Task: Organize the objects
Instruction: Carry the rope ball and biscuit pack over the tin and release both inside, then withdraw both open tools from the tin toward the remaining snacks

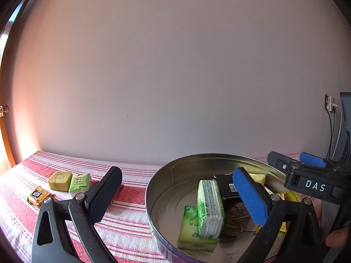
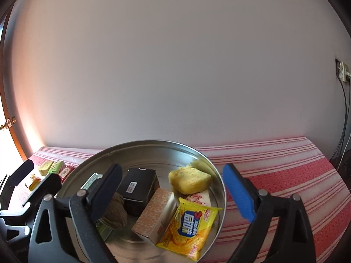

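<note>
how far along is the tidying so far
Mostly done: the round tin already holds a tissue pack, twine ball, black box, sponge and cracker packet. Both grippers are open and hold nothing. Left: the yellow block, green pack and small snack on the cloth.

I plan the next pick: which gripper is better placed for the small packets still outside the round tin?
Left gripper: open, and the packets lie just beyond its black finger.
</note>
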Tool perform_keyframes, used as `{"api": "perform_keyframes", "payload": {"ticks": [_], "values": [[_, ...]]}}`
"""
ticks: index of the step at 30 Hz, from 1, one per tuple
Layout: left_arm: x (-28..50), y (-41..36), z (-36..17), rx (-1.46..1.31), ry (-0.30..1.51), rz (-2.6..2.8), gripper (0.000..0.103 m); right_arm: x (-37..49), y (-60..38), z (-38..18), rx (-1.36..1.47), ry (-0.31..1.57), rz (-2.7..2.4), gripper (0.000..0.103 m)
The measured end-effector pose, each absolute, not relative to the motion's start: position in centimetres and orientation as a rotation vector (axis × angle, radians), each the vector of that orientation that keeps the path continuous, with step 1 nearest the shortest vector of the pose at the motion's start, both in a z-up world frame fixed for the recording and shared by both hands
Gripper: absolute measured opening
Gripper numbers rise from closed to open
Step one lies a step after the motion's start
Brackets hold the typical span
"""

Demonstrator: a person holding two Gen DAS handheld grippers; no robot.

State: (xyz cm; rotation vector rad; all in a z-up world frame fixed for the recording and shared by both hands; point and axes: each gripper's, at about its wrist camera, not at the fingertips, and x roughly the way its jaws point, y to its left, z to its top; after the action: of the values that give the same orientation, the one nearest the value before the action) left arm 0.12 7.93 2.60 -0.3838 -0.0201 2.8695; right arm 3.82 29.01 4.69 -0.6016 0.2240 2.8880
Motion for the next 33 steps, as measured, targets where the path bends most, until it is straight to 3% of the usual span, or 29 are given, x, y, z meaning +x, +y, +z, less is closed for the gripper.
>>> {"api": "perform_keyframes", "payload": {"ticks": [5,9,15,22,33], "values": [[-1.1,6.0,2.3,-0.433,-0.076,2.933,0.102,6.0,30.1,5.9,-0.413,0.255,2.779,0.103],[-0.8,5.5,1.6,-0.454,0.022,2.999,0.102,6.6,29.7,6.1,-0.35,0.232,2.755,0.103],[-1.7,5.7,-0.2,-0.498,0.088,3.032,0.102,6.6,28.7,5.7,-0.35,0.227,2.804,0.103],[-1.2,5.9,-0.2,-0.519,0.084,3.045,0.102,6.3,28.1,4.4,-0.373,0.304,2.815,0.103],[-0.8,2.8,-0.1,-0.544,0.048,3.051,0.102,7.5,26.6,3.8,-0.307,0.263,2.757,0.103]]}}
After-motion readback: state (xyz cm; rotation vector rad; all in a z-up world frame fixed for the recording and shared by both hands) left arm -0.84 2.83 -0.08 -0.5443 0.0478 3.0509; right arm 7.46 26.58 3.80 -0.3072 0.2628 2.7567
